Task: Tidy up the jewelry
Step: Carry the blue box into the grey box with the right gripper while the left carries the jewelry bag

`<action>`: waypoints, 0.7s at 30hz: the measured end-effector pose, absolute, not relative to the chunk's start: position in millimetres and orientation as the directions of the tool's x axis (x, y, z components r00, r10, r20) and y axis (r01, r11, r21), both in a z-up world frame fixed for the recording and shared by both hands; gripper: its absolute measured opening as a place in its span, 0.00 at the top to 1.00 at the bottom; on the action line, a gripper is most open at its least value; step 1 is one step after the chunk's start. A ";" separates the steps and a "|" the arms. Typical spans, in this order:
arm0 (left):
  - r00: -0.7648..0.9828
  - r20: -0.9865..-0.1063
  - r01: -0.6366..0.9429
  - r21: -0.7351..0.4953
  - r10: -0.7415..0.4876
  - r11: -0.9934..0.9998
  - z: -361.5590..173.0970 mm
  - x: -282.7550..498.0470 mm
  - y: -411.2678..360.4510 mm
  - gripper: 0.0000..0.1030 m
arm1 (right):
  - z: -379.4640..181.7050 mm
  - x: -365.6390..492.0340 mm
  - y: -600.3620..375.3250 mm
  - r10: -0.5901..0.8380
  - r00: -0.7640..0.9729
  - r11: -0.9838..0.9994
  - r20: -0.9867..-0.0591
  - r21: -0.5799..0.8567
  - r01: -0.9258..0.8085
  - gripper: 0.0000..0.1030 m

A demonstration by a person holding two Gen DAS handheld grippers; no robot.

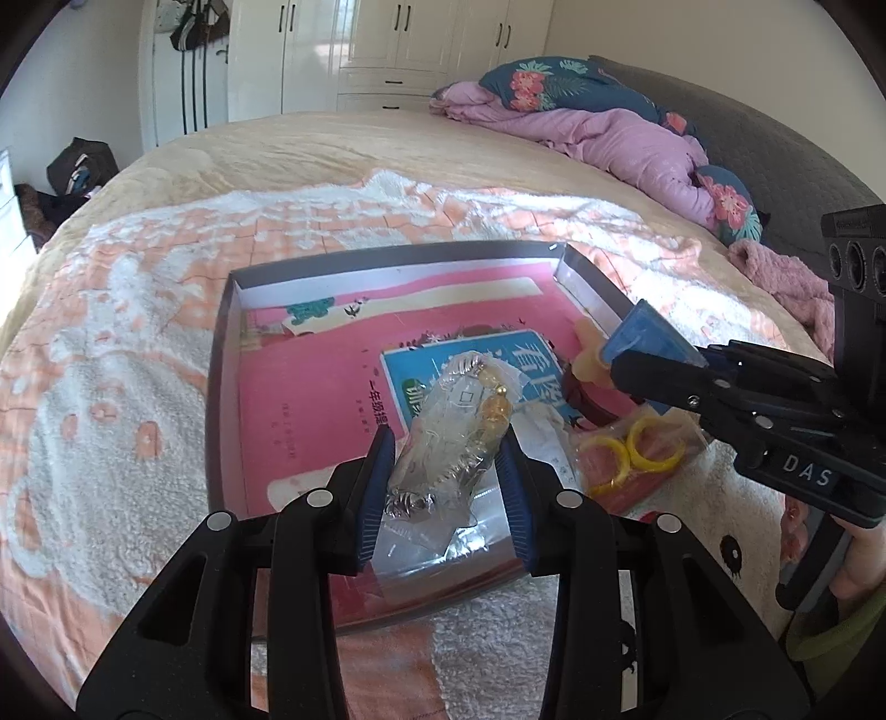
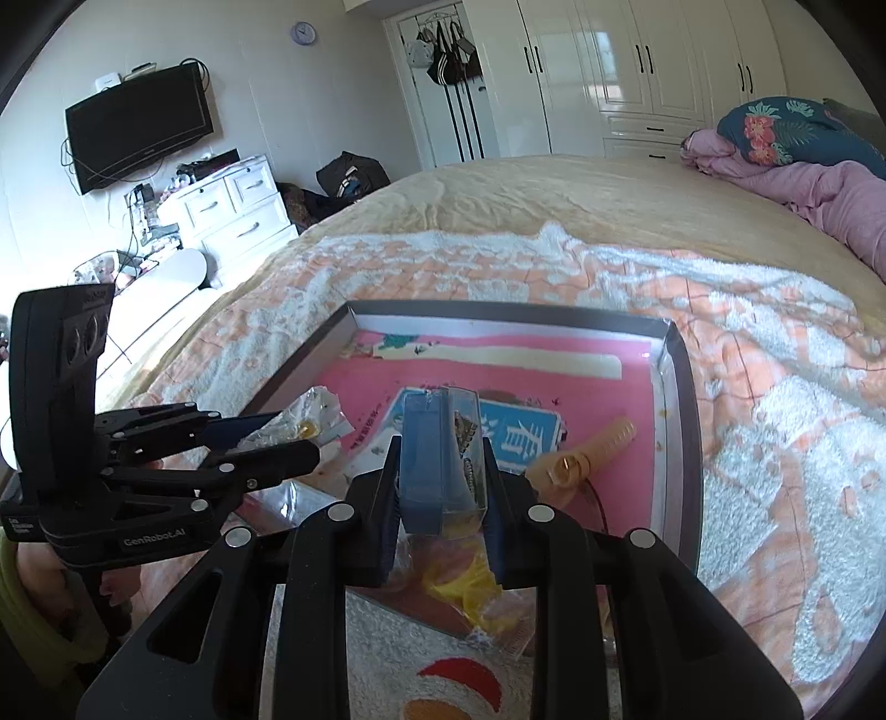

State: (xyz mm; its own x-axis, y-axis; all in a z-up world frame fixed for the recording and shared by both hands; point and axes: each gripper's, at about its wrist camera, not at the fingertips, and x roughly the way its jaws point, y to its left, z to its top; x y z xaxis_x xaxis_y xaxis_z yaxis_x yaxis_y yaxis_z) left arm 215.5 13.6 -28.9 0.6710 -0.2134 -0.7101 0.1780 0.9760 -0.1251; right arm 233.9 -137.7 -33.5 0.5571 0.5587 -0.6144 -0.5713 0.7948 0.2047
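Observation:
My left gripper (image 1: pixel 449 471) is shut on a crumpled clear plastic bag (image 1: pixel 451 421) holding an amber bead bracelet, held over the near part of a shallow box tray (image 1: pixel 221 354) lined with a pink book. My right gripper (image 2: pixel 443 482) is shut on a small clear jewelry case with a blue insert (image 2: pixel 440 454), above the tray's near edge. In the left wrist view that case (image 1: pixel 642 338) shows at the right, next to a beige hair roller (image 1: pixel 590 360). A bag of yellow rings (image 1: pixel 631 454) lies at the tray's near right corner.
The tray (image 2: pixel 678 387) rests on an orange and white towel blanket (image 2: pixel 775 421) spread over a bed. A hair roller (image 2: pixel 587 448) lies inside it. Pink quilts and floral pillows (image 1: pixel 609 133) pile at the head. A dresser (image 2: pixel 232 216) and wardrobes (image 1: pixel 387 50) stand beyond the bed.

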 end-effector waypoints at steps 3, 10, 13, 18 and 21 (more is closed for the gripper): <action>0.659 -0.721 0.183 -0.124 -0.215 0.975 -33.4 216.1 12.0 0.72 | -39.8 233.5 -137.7 0.556 0.546 0.795 -0.626 0.211 -0.568 0.77; 0.649 -0.732 0.175 -0.124 -0.209 0.977 -37.4 216.7 14.0 0.72 | -46.2 232.9 -137.2 0.523 0.552 0.814 -0.650 0.189 -0.550 0.77; 0.648 -0.733 0.176 -0.120 -0.207 0.977 -37.6 216.6 13.7 0.71 | -48.3 233.4 -137.5 0.515 0.550 0.819 -0.657 0.189 -0.541 0.77; 0.646 -0.735 0.178 -0.120 -0.208 0.977 -38.0 217.4 14.0 0.71 | -48.6 232.7 -137.8 0.523 0.545 0.815 -0.655 0.199 -0.544 0.75; 0.645 -0.735 0.179 -0.119 -0.208 0.977 -38.5 217.4 13.9 0.71 | -47.4 231.5 -139.4 0.529 0.544 0.814 -0.651 0.208 -0.542 0.74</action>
State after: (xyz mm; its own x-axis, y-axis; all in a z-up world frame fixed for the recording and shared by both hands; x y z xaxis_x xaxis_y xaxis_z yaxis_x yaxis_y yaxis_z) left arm 217.4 13.9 -38.5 0.6449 -0.2079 -0.7355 0.1791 0.9766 -0.1191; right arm 231.5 -139.4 -47.4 0.5442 0.5288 -0.6513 -0.5422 0.8141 0.2080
